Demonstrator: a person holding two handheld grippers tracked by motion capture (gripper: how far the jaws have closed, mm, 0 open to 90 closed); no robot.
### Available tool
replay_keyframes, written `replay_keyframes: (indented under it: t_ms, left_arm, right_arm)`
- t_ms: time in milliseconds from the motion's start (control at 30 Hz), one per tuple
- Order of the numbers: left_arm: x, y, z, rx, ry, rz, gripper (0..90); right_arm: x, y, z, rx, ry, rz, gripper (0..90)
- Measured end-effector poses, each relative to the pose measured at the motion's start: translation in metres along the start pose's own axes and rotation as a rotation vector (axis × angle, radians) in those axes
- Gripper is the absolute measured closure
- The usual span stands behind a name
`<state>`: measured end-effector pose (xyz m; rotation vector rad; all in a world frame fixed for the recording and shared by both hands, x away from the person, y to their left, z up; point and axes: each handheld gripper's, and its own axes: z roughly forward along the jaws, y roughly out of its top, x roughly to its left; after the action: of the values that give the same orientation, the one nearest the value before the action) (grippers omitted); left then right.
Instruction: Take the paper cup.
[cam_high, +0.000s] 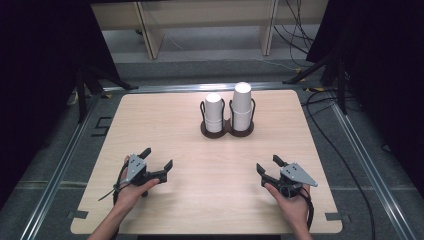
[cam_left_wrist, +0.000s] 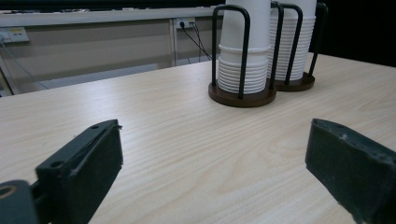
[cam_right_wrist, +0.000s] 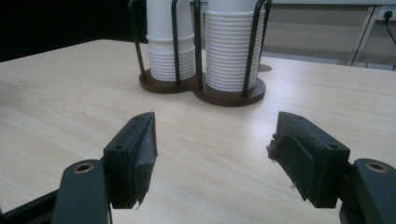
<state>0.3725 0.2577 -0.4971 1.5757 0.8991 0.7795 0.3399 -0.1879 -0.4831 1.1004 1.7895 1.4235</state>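
Both jaws stand apart, gripping nothing: the left hand-held gripper (cam_high: 157, 159) and right hand-held gripper (cam_high: 268, 166) rest low over the bench (cam_high: 165, 125). Well ahead of both, between them, two cup stacks (cam_high: 228, 111) stand in a holder (cam_high: 226, 131).

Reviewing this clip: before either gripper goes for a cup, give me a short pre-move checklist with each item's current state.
1. Left gripper open and holding nothing: ok.
2. Right gripper open and holding nothing: ok.
3. Cup holder standing flat on the table: ok.
4. Both stacks upright inside their wire loops, shorter stack and taller stack: ok.
5. Bare table between both grippers and the holder: ok.
6. Top cup sitting loose enough to lift off alone: cannot tell.
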Motion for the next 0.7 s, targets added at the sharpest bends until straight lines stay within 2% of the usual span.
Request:
replay_keyframes:
  t_ms: [33,67,100,133,167,200,233,267,300,400,433,467,567,600,633,667,700]
  left_arm:
    - [-0.001,0.002,0.005,0.014,0.002,0.014,6.4]
    - [-0.001,0.002,0.005,0.014,0.002,0.014,6.7]
    - [-0.001,0.005,0.014,0.012,-0.010,0.015,7.0]
    - [-0.002,0.007,0.018,0.025,-0.015,0.014,7.0]
    - [-0.003,0.010,0.027,0.023,-0.025,0.014,7.3]
    - [-0.005,0.012,0.035,0.021,-0.037,0.025,9.4]
    - [-0.006,0.016,0.043,0.030,-0.055,0.034,9.4]
    - [-0.008,0.019,0.051,0.034,-0.075,0.042,10.6]
    - [-0.010,0.024,0.063,0.030,-0.091,0.049,11.6]
    - [-0.014,0.032,0.085,0.039,-0.127,0.065,12.5]
    - [-0.016,0.034,0.093,0.054,-0.132,0.058,13.2]
    - [-0.018,0.037,0.107,0.085,-0.144,0.075,13.8]
    - [-0.021,0.038,0.122,0.098,-0.152,0.094,14.0]
    - [-0.023,0.040,0.132,0.106,-0.152,0.101,14.2]
    - [-0.023,0.040,0.132,0.106,-0.152,0.101,14.2]
    - [-0.022,0.041,0.140,0.090,-0.158,0.125,14.2]
    - [-0.023,0.042,0.143,0.096,-0.157,0.130,14.2]
  right_arm:
    - [0.001,0.002,0.002,0.007,0.017,0.027,30.6]
    - [0.001,0.002,0.002,0.007,0.017,0.027,30.6]
    - [0.001,0.011,0.007,0.002,0.028,0.028,32.2]
    - [0.001,0.011,0.007,0.002,0.028,0.028,32.2]
    - [0.002,0.015,0.008,0.002,0.023,0.007,32.7]
    - [0.007,0.025,0.015,-0.027,0.032,-0.010,32.7]
    - [0.007,0.025,0.015,-0.027,0.032,-0.010,32.7]
    - [0.010,0.031,0.019,-0.033,0.060,-0.009,32.7]
    - [0.017,0.044,0.030,-0.046,0.071,-0.021,32.4]
    - [0.021,0.054,0.039,-0.059,0.078,-0.030,32.3]
    - [0.022,0.059,0.043,-0.068,0.072,-0.037,32.3]
    - [0.026,0.069,0.053,-0.068,0.081,-0.045,32.2]
    - [0.030,0.079,0.062,-0.069,0.090,-0.057,32.3]
    - [0.033,0.090,0.074,-0.088,0.093,-0.069,32.8]
    - [0.033,0.090,0.074,-0.088,0.093,-0.069,32.8]
    - [0.036,0.100,0.085,-0.084,0.107,-0.071,33.2]
    - [0.036,0.100,0.085,-0.084,0.107,-0.071,33.2]
